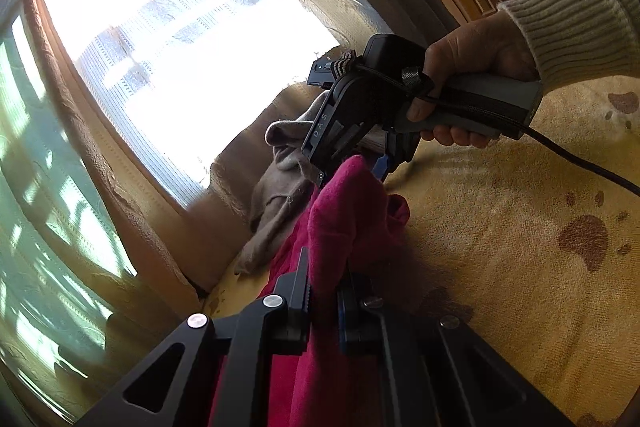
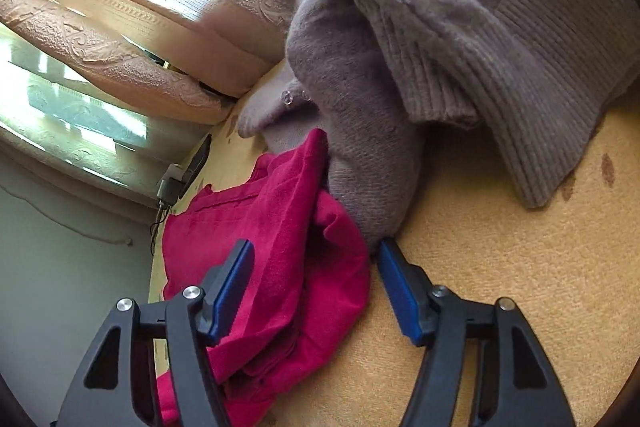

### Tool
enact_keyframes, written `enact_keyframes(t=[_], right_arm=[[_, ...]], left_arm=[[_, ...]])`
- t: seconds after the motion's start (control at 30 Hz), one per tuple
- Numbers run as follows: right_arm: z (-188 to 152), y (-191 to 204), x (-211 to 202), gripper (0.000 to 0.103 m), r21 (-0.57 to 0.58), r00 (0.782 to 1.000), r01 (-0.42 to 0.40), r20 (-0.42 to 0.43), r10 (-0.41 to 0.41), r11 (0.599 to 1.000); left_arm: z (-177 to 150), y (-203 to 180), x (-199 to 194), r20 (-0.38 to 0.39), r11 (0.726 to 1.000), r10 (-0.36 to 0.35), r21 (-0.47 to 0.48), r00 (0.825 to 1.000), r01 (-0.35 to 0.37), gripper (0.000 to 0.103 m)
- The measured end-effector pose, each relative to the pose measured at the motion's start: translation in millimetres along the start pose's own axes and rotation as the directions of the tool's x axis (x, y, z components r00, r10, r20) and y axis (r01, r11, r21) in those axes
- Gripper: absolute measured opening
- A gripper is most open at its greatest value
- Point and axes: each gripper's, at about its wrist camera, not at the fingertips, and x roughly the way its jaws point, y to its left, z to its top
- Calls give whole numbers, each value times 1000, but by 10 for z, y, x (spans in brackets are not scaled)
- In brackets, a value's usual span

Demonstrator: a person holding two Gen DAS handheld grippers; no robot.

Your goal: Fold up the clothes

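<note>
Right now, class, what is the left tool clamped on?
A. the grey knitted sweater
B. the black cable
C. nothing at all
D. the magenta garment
D: in the left wrist view the left tool has its fingers shut on a fold of the magenta garment, while the grey sweater lies behind it, untouched.

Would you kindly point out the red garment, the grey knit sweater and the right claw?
red garment (image 2: 280, 211): right wrist view, middle fold.
grey knit sweater (image 2: 500, 39): right wrist view, ribbed hem.
right claw (image 2: 316, 291): right wrist view, between fingertips.
</note>
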Motion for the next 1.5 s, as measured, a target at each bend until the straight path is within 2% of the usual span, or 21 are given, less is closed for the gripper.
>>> enact_keyframes(t=[0.07, 0.1, 0.13, 0.17, 0.23, 0.3, 0.57, 0.7, 0.8, 0.83, 0.87, 0.97, 1.07, 1.1, 1.17, 1.2, 1.23, 1.33, 1.43, 1.5], right_arm=[[19, 40, 34, 67, -7, 1000, 8, -16, -9, 1000], [29, 54, 48, 63, -10, 1000, 9, -23, -9, 1000], [35, 67, 53, 53, -15, 1000, 11, -25, -11, 1000], [36, 90, 64, 48, -25, 999, 23, -25, -24, 999], [32, 133, 73, 28, -51, 999, 44, -20, -45, 998], [23, 126, 55, 23, -56, 998, 58, -12, -59, 997], [-177, 138, -136, 16, -33, 998, 55, -3, -55, 998], [-122, 156, -87, 16, -26, 998, 56, -2, -56, 998], [-34, 56, 18, 21, 24, 999, 38, -10, -38, 999], [-6, 23, 67, 25, 33, 999, 29, -20, -29, 999], [8, 2, 99, 30, 36, 1000, 20, -22, -19, 999], [18, -13, 136, 31, 32, 1000, 3, -29, -2, 999], [22, -1, 145, 38, 13, 999, -13, -42, 13, 1000], [28, 4, 154, 44, 5, 998, -27, -49, 27, 1000], [37, 37, 164, 58, -9, 996, -61, -59, 61, 998], [34, 72, 173, 70, -24, 995, -75, -63, 74, 997], [23, 127, 184, 78, -51, 995, -76, -68, 72, 996], [-37, 289, 208, 89, -142, 996, -49, -84, 37, 989], [-71, 283, 204, 91, -159, 994, -71, -88, 57, 985], [-44, 193, 183, 90, -112, 991, -115, -84, 106, 987]], left_arm=[[2, -9, -17, 8, 1000, -1, 2, 1000, 1, 10], [1, -29, -29, 12, 1000, -4, 6, 1000, 3, 10], [1, -47, -40, 17, 1000, -7, 10, 1000, 7, 10], [2, -66, -56, 21, 1000, -12, 12, 1000, 11, 10], [9, -99, -91, 30, 1000, -25, 13, 999, 24, 10], [12, -123, -131, 41, 999, -33, 16, 999, 32, 10], [3, -103, -281, 83, 998, -57, 18, 995, 56, 10], [35, -68, -337, 109, 999, -44, 27, 993, 41, 10], [46, -98, -328, 111, 998, -38, 44, 993, 34, 10], [36, -125, -297, 101, 998, -48, 55, 994, 43, 11], [26, -152, -266, 92, 997, -57, 65, 994, 51, 11], [-43, -263, -225, 67, 989, -118, 100, 991, 111, 11], [-80, -392, -243, 49, 982, -146, 130, 988, 139, 12], [-89, -448, -232, 37, 979, -150, 144, 988, 143, 17], [-111, -549, -211, 18, 975, -153, 167, 988, 148, 52], [-130, -587, -203, 18, 974, -150, 173, 989, 145, 83], [-146, -612, -213, 28, 975, -143, 176, 989, 136, 86], [-130, -609, -240, 36, 979, -141, 157, 989, 134, 86], [-96, -624, -191, 19, 977, -139, 168, 990, 134, 86], [-100, -665, -161, 14, 973, -125, 197, 992, 120, 86]])
